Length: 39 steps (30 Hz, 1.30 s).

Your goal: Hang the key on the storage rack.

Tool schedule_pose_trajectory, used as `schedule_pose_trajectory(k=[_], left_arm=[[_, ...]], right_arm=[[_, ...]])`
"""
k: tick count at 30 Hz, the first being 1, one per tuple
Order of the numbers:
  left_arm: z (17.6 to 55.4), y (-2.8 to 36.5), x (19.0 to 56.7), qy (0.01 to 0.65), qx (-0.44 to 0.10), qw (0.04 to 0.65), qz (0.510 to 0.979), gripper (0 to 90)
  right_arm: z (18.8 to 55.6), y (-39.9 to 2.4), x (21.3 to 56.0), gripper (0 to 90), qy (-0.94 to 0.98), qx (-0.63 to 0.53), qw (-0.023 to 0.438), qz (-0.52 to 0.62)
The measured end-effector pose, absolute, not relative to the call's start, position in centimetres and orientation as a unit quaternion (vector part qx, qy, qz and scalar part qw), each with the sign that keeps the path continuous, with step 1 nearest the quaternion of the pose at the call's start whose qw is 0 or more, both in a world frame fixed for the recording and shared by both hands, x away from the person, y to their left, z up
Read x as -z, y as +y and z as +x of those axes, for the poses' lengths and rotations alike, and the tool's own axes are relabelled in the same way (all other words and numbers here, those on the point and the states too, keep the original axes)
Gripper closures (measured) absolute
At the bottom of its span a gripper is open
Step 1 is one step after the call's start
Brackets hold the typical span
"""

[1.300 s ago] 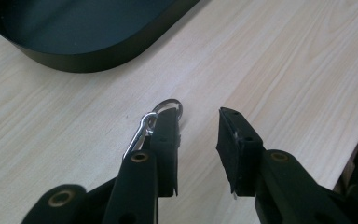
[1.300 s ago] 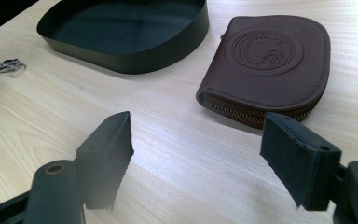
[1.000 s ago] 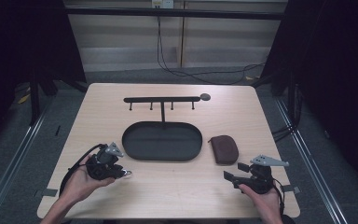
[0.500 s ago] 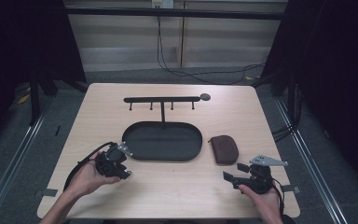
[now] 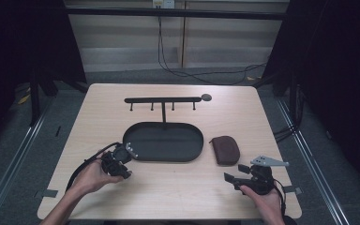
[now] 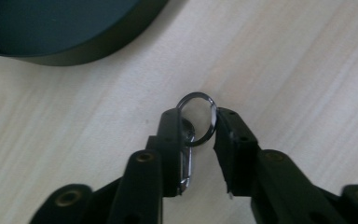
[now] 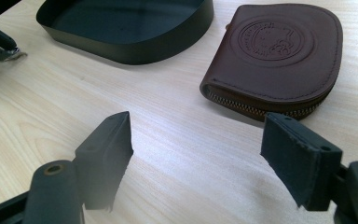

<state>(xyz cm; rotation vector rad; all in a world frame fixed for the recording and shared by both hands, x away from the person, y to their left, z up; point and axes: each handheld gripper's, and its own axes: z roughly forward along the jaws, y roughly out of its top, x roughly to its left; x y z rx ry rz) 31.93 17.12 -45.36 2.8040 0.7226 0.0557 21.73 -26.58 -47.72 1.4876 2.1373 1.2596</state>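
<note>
L gripper [image 6: 198, 128] pinching key ring [image 6: 196, 117] w/ clip; R gripper [image 7: 196, 154] jaws wide apart — nothing held, near wallet [image 7: 276, 58].

I can read no text anywhere. The pouch [image 7: 279, 60] near the table's right edge carries a round embossed stamp with lettering around its ring, but I cannot make out the letters from here.
</note>
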Motion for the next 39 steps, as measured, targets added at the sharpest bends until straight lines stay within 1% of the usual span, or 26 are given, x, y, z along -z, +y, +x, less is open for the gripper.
schedule_pose_trajectory(k=[9, 14, 16, 19, 23, 27, 34, 36, 39], left_arm=[[32.7, 17.5, 44.8, 0.259, -0.017, 0.116, 0.959, 84.5], [32.9, 17.4, 45.0, 0.257, -0.009, 0.106, 0.960, 85.4], [33.0, 17.3, 45.1, 0.255, -0.013, 0.104, 0.961, 87.3], [33.1, 17.2, 45.1, 0.251, -0.004, 0.093, 0.963, 88.9], [33.3, 17.4, 44.7, 0.253, 0.000, 0.086, 0.964, 89.2], [33.3, 17.7, 43.5, 0.257, 0.007, 0.101, 0.961, 89.2], [33.3, 17.8, 42.4, 0.254, 0.008, 0.092, 0.963, 89.2], [33.3, 17.9, 42.0, 0.259, 0.000, 0.092, 0.961, 89.3], [33.2, 18.0, 41.5, 0.254, 0.012, 0.094, 0.962, 89.2]], right_arm=[[21.8, -26.6, 47.8, 24.3, 0.734, -0.432, 0.120, 0.511], [21.8, -26.6, 47.7, 24.2, 0.734, -0.432, 0.119, 0.511], [21.8, -26.6, 47.7, 24.1, 0.734, -0.432, 0.119, 0.511], [21.8, -26.6, 47.8, 24.1, 0.734, -0.431, 0.120, 0.510], [21.8, -26.6, 47.8, 24.1, 0.734, -0.430, 0.119, 0.512], [21.9, -26.6, 47.8, 24.1, 0.735, -0.430, 0.119, 0.510], [21.9, -26.6, 47.8, 23.9, 0.735, -0.429, 0.120, 0.511], [21.9, -26.6, 47.8, 23.9, 0.735, -0.429, 0.120, 0.511], [21.9, -26.6, 47.8, 23.7, 0.735, -0.429, 0.119, 0.511]])
